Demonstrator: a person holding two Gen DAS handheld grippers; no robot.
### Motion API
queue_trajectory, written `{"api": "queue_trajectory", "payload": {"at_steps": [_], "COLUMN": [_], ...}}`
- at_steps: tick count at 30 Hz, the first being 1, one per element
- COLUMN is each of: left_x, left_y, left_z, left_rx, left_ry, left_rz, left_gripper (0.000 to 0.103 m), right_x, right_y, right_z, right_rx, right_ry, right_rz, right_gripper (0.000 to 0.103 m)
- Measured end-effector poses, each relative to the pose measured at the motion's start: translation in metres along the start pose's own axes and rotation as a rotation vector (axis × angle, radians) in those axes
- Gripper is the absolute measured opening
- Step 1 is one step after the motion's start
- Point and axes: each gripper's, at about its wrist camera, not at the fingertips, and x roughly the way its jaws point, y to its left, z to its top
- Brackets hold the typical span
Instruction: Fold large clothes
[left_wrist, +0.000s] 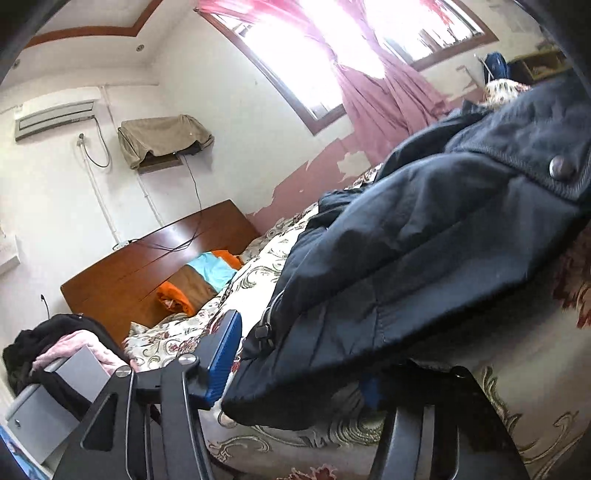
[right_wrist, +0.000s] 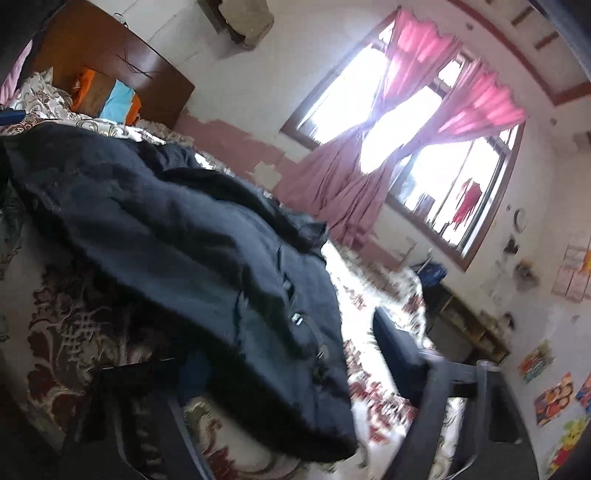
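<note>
A large dark navy jacket (left_wrist: 424, 251) with a metal snap (left_wrist: 561, 167) lies spread on the floral bedspread (left_wrist: 255, 273). My left gripper (left_wrist: 299, 373) is open, its jaws wide apart at the jacket's near hem; the left finger (left_wrist: 221, 362) is clear of the cloth and the right finger (left_wrist: 373, 391) lies under the hem. In the right wrist view the jacket (right_wrist: 177, 243) fills the middle. My right gripper (right_wrist: 295, 373) is open around its lower edge: the right finger (right_wrist: 399, 354) is free, and the left finger is hidden under the cloth. The view is motion-blurred.
A wooden headboard (left_wrist: 147, 266) with orange and blue pillows (left_wrist: 199, 277) stands at the bed's head. A grey bedside cabinet (left_wrist: 55, 398) holds black and pink clothes. Pink curtains (right_wrist: 369, 177) hang at the window. A low shelf (right_wrist: 469, 325) stands beyond the bed.
</note>
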Motion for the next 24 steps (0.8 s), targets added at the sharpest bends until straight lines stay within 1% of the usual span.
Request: {"api": "queue_trajectory", "payload": {"at_steps": [1, 2, 3, 4, 5, 6, 7, 10, 11, 14, 15, 17, 20, 24], "left_x": [0.004, 0.005, 0.005, 0.004, 0.005, 0.004, 0.003, 0.005, 0.004, -0.005, -0.011, -0.016, -0.026, -0.039], "left_y": [0.005, 0.008, 0.010, 0.011, 0.013, 0.014, 0.016, 0.024, 0.026, 0.028, 0.029, 0.034, 0.047, 0.065], "left_z": [0.001, 0.003, 0.004, 0.004, 0.005, 0.007, 0.008, 0.010, 0.010, 0.012, 0.014, 0.017, 0.023, 0.030], "left_rx": [-0.006, -0.012, -0.019, -0.025, -0.029, -0.036, -0.044, -0.077, -0.089, -0.118, -0.137, -0.159, -0.210, -0.220], "left_ry": [0.000, 0.000, -0.001, -0.001, 0.002, 0.009, 0.016, 0.025, 0.025, 0.003, -0.023, -0.052, -0.078, -0.097], "left_rz": [-0.010, -0.020, -0.036, -0.056, -0.073, -0.099, -0.109, -0.149, -0.162, -0.169, -0.164, -0.157, -0.171, -0.177], "left_gripper": [0.053, 0.052, 0.048, 0.045, 0.036, 0.032, 0.031, 0.025, 0.021, 0.013, 0.011, 0.009, 0.009, 0.008], "right_x": [0.001, 0.000, -0.002, -0.004, -0.007, -0.008, -0.009, -0.008, -0.007, -0.013, -0.016, -0.020, -0.031, -0.049], "right_y": [-0.001, 0.000, 0.000, 0.000, 0.001, 0.001, -0.002, -0.016, -0.020, -0.027, -0.031, -0.039, -0.050, -0.064], "right_z": [-0.002, -0.003, -0.004, -0.004, -0.002, -0.002, 0.000, 0.002, 0.002, 0.003, 0.004, 0.004, 0.003, 0.004], "right_rx": [0.003, 0.004, 0.001, -0.004, -0.014, -0.014, 0.002, 0.096, 0.116, 0.166, 0.187, 0.235, 0.269, 0.283], "right_ry": [0.009, 0.009, -0.002, -0.013, -0.024, -0.027, -0.026, -0.011, -0.008, -0.011, -0.020, -0.034, -0.055, -0.088], "right_rz": [0.016, 0.037, 0.045, 0.049, 0.055, 0.058, 0.068, 0.126, 0.138, 0.164, 0.172, 0.187, 0.192, 0.199], "right_gripper": [0.051, 0.042, 0.034, 0.030, 0.025, 0.023, 0.022, 0.017, 0.015, 0.009, 0.007, 0.006, 0.006, 0.005]}}
